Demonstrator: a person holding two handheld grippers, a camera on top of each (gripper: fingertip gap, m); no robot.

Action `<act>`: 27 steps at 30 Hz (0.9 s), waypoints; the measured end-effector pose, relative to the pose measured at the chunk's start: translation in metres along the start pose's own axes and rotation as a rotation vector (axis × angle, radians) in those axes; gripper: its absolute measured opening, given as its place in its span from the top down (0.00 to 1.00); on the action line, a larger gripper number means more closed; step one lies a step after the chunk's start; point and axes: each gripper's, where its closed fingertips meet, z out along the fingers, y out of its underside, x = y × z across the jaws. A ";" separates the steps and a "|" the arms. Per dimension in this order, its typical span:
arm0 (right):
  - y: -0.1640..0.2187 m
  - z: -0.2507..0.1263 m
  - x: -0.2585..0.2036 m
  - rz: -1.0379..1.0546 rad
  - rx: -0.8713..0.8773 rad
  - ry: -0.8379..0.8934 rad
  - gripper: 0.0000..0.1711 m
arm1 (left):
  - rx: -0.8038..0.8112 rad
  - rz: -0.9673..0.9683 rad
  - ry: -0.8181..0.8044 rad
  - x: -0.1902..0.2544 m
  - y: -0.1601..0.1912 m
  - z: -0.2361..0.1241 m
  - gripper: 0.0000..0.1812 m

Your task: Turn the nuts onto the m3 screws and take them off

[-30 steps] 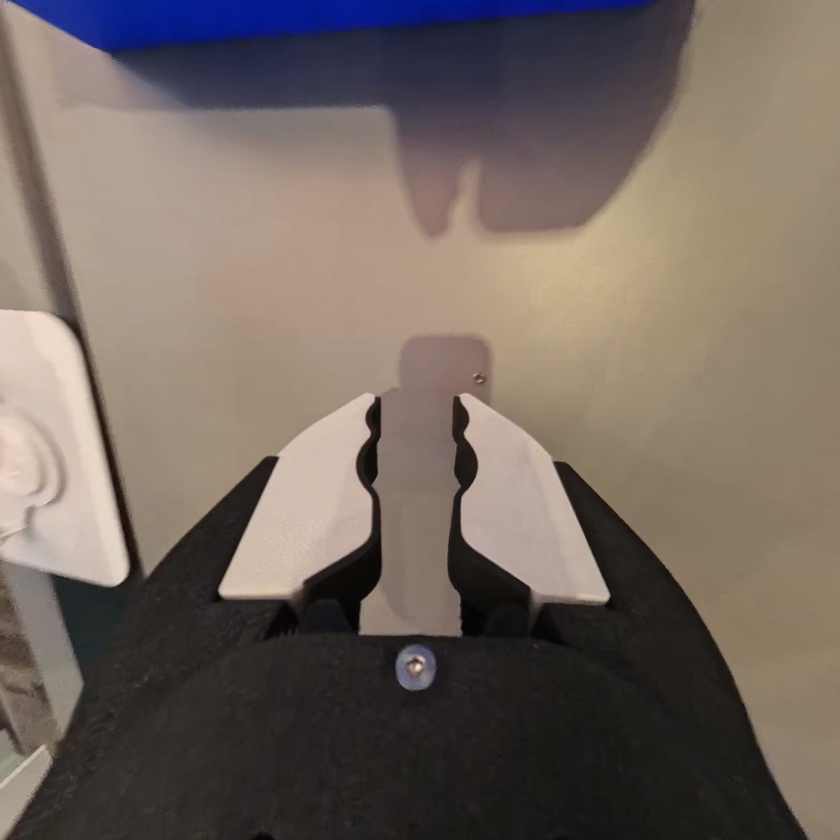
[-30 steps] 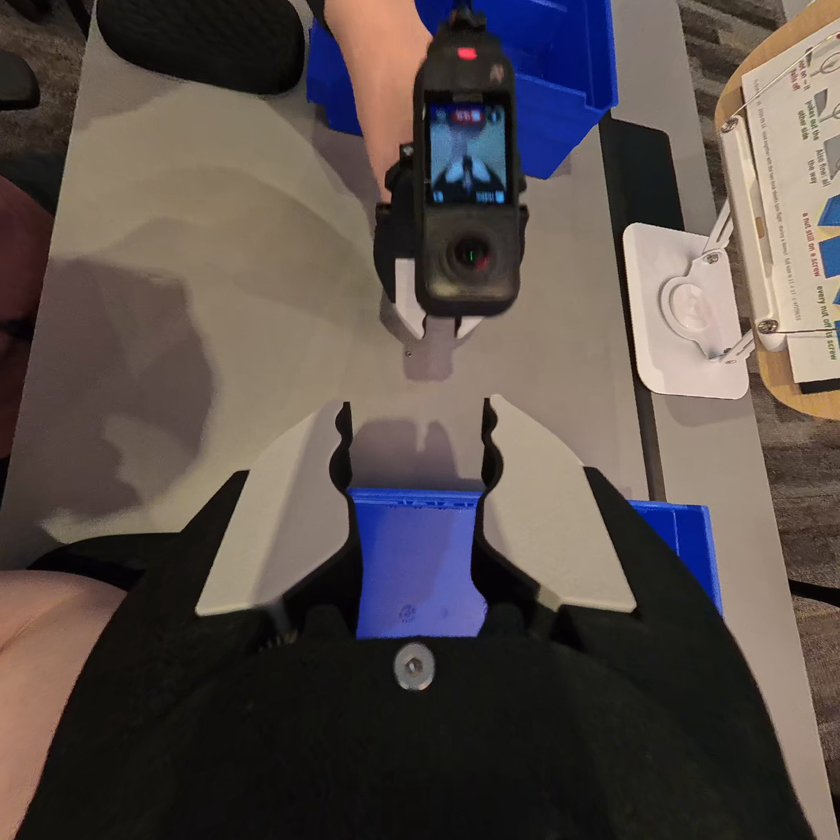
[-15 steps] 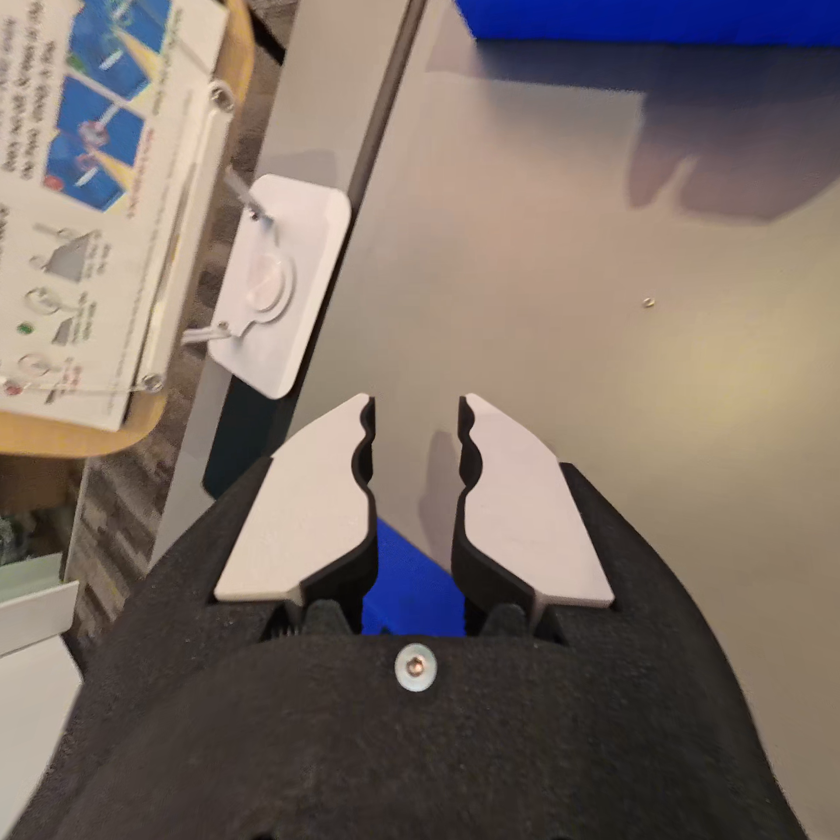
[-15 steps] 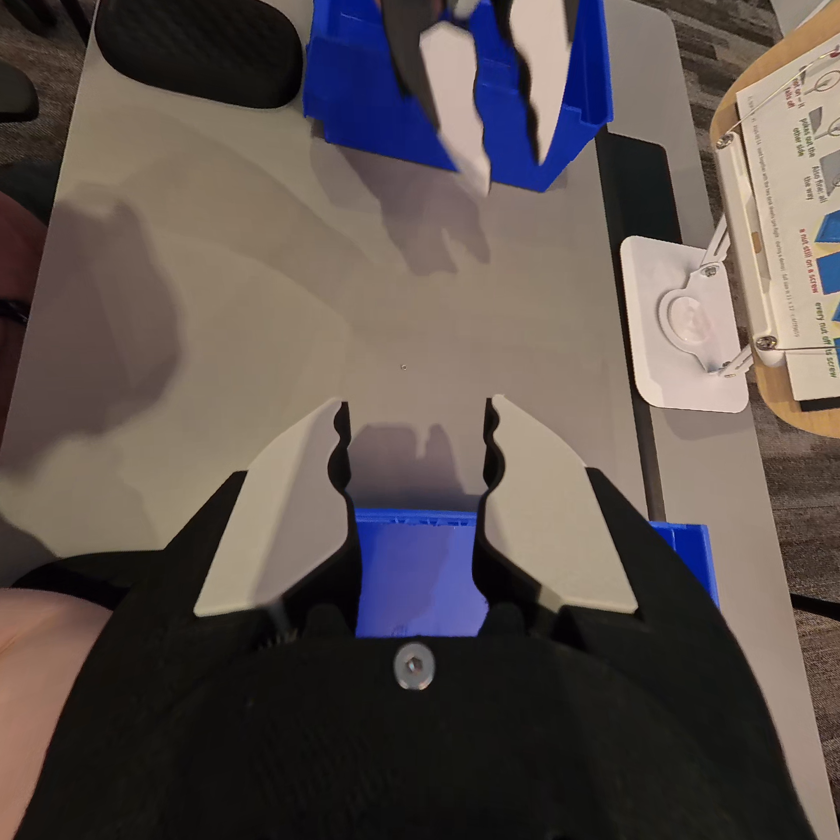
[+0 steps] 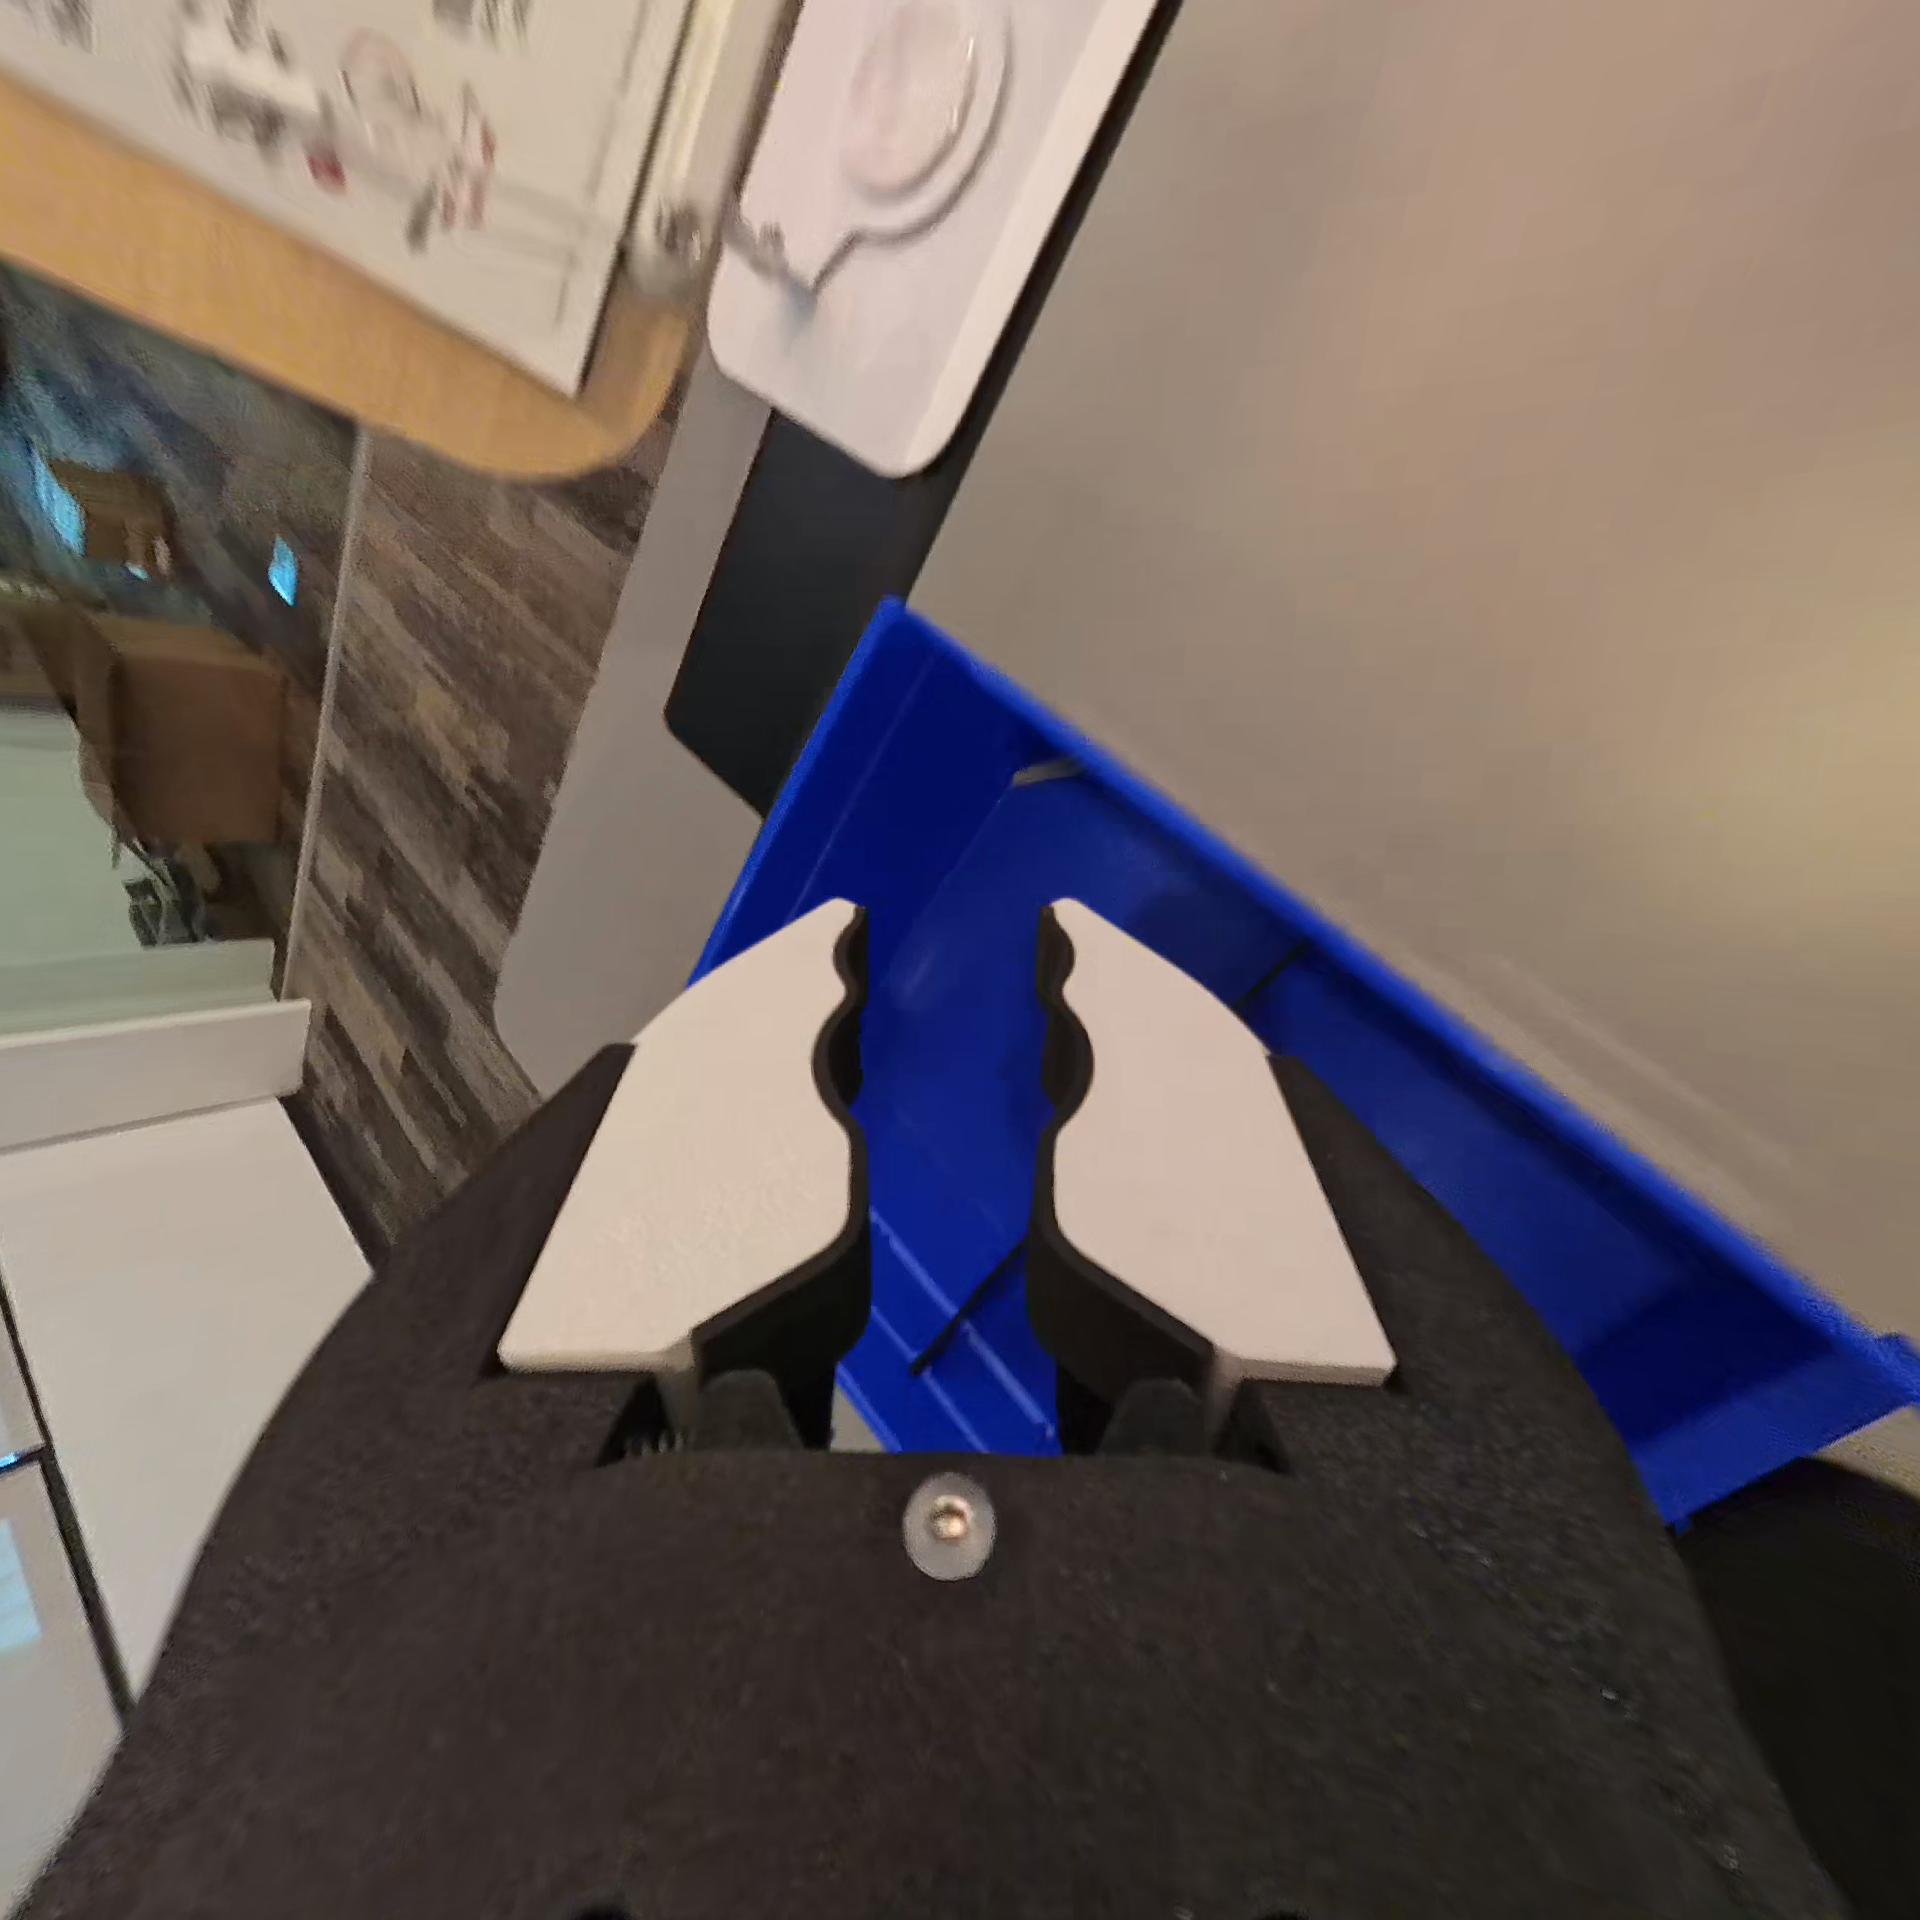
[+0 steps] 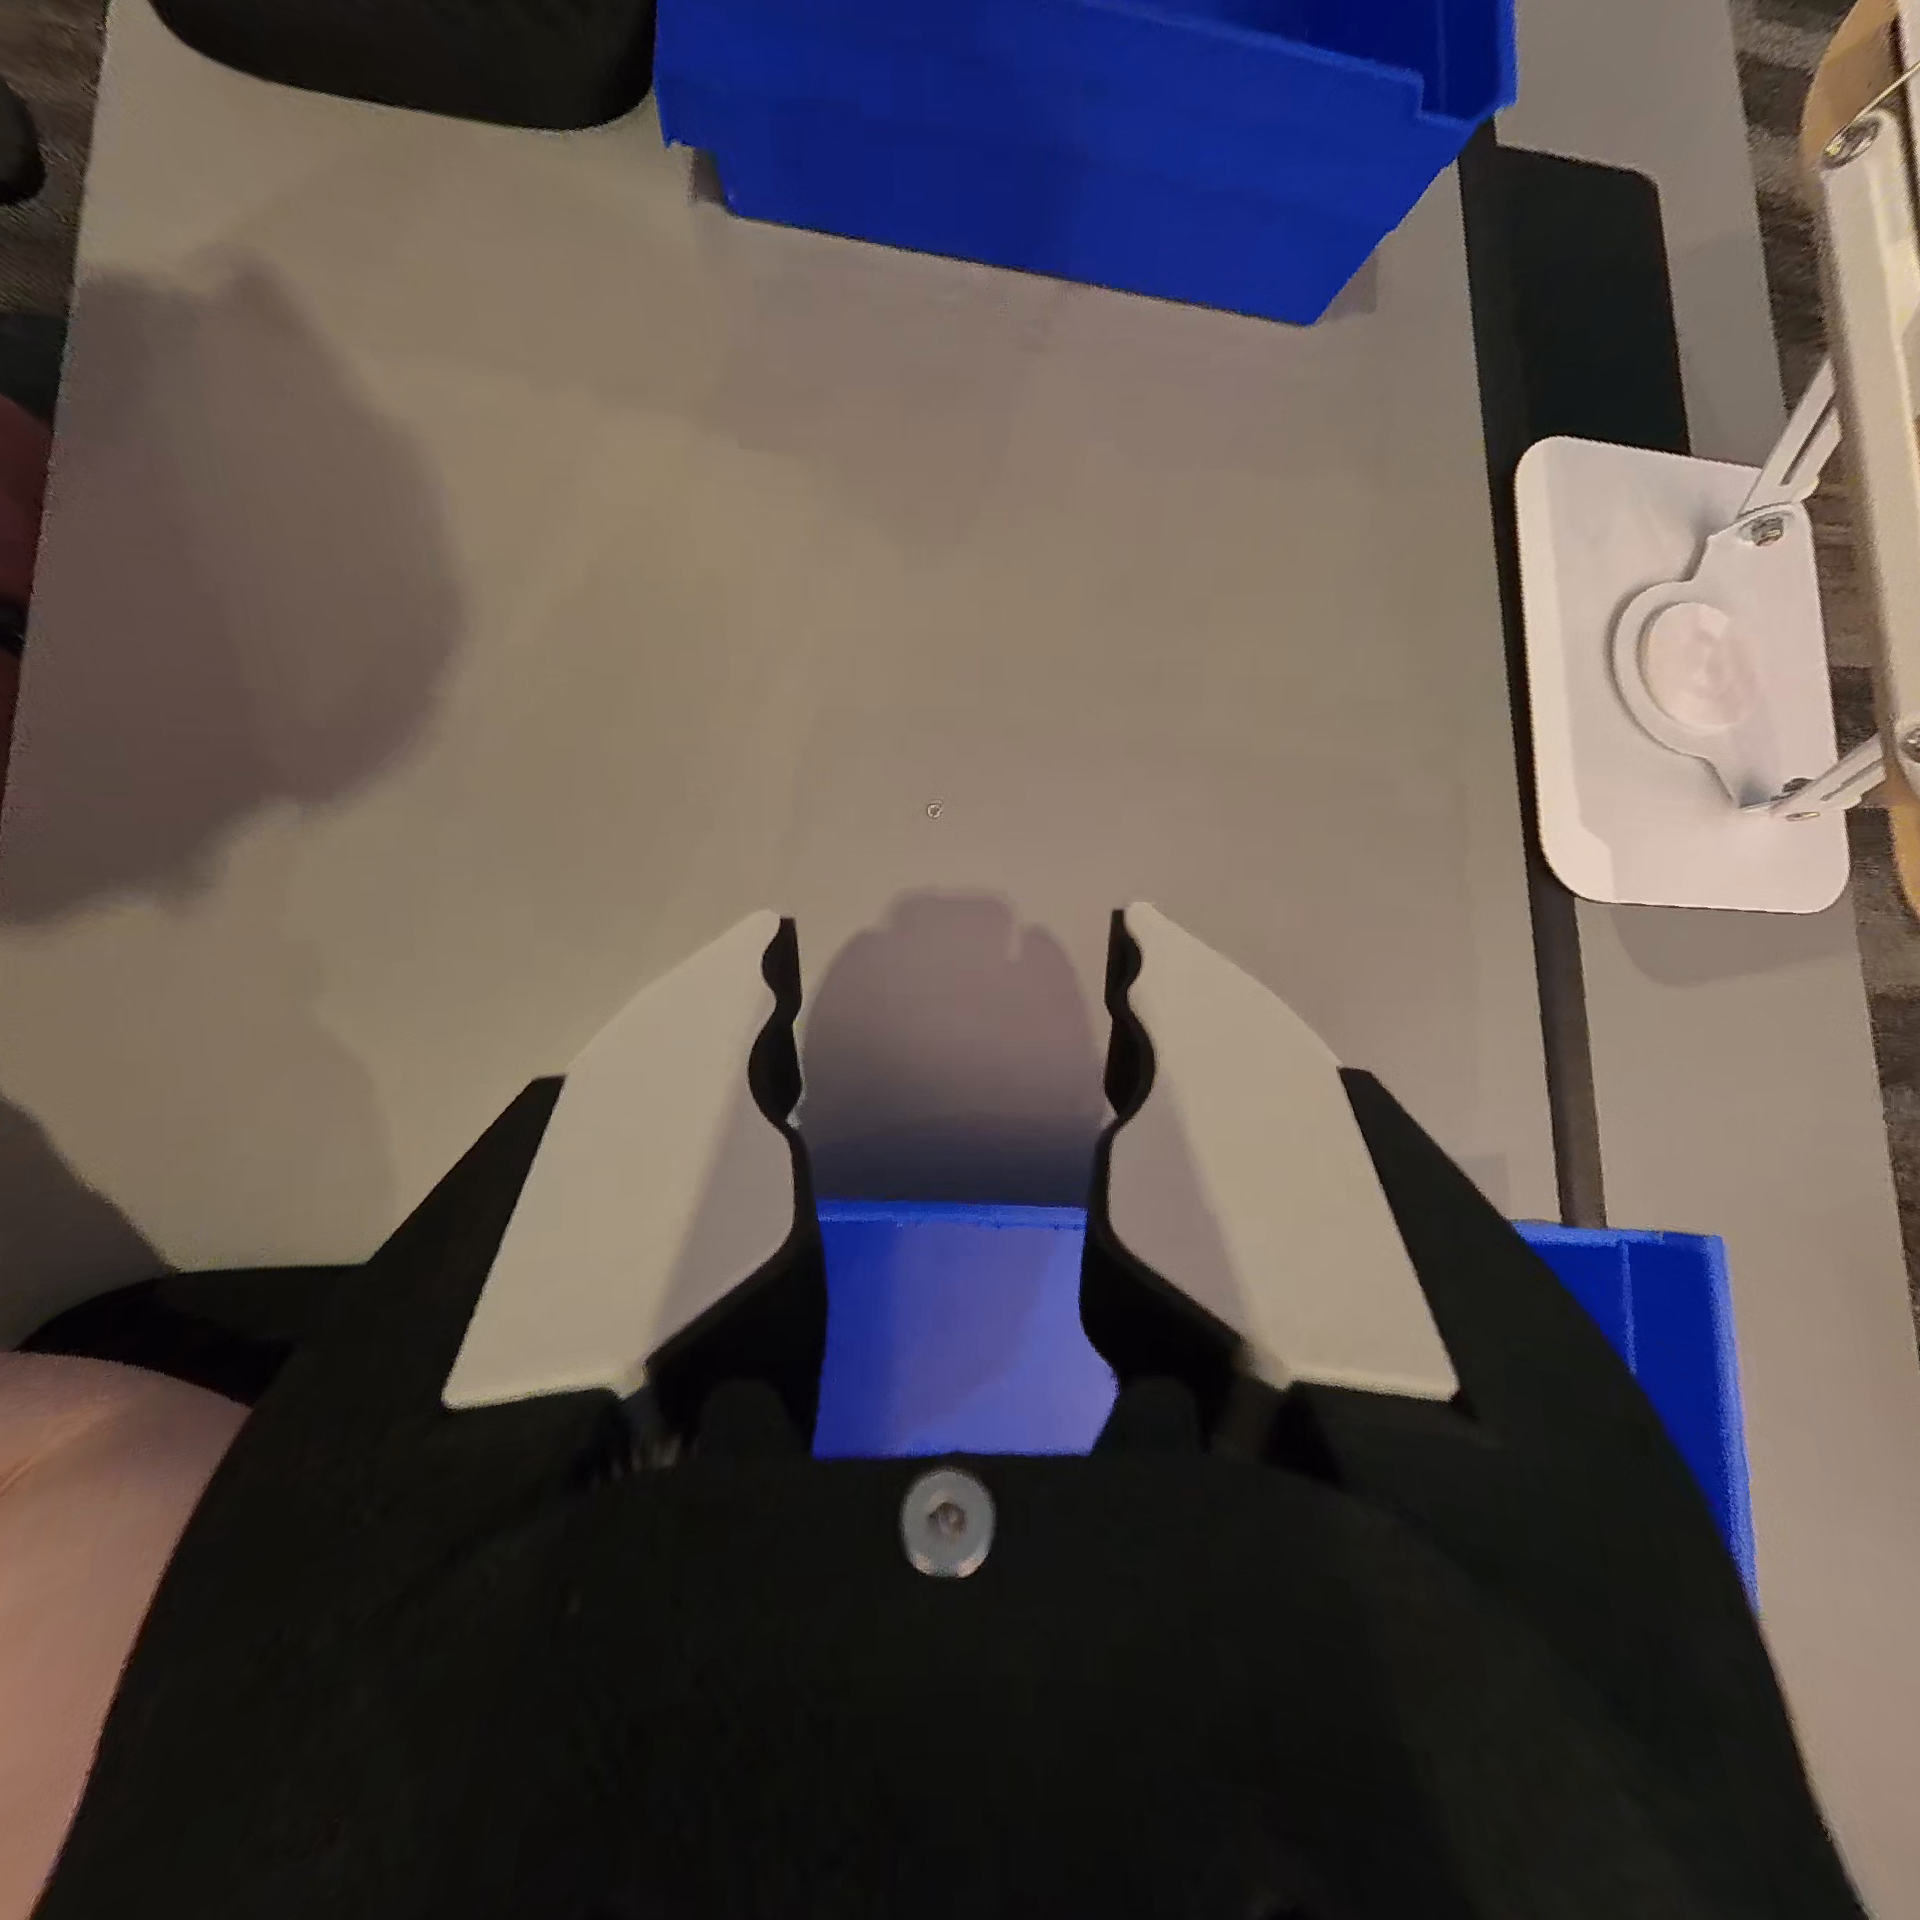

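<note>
Left gripper (image 5: 951, 914) is swinging away from tiny metal nut (image 6: 934, 809) on grey tabletop (image 6: 623, 623), now aiming w/ narrow empty gap into blue plastic bin (image 5: 1351, 1091). Right gripper (image 6: 954, 920) is hovering wide open, empty. Probably fetching a screw; none is showing, so approach slowly.

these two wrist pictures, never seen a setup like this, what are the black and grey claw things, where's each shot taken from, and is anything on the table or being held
Each claw is a hand-held two-finger gripper that a person carries, with a camera behind it looking forward along the fingers. One picture looks out over the left gripper, the other over the right gripper. Both stand open and hold nothing.

The right view looks down on a grey table. A tiny nut lies alone near its middle. A blue bin sits at the far edge, another blue bin just under the gripper, and a white stand base to the side.

The left view is tilted and blurred. It points into a blue bin, where thin dark pieces lie, too unclear to name.
</note>
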 end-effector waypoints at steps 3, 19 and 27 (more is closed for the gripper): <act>0.004 0.009 0.002 0.017 -0.023 -0.022 0.66 | -0.090 -0.019 0.070 -0.011 0.033 0.018 0.81; -0.020 0.043 -0.002 0.013 0.089 -0.170 0.67 | -0.032 0.315 0.424 0.017 0.061 0.088 0.85; -0.013 0.056 0.001 0.053 0.070 -0.204 0.67 | 0.117 0.466 0.428 0.034 0.040 0.115 0.88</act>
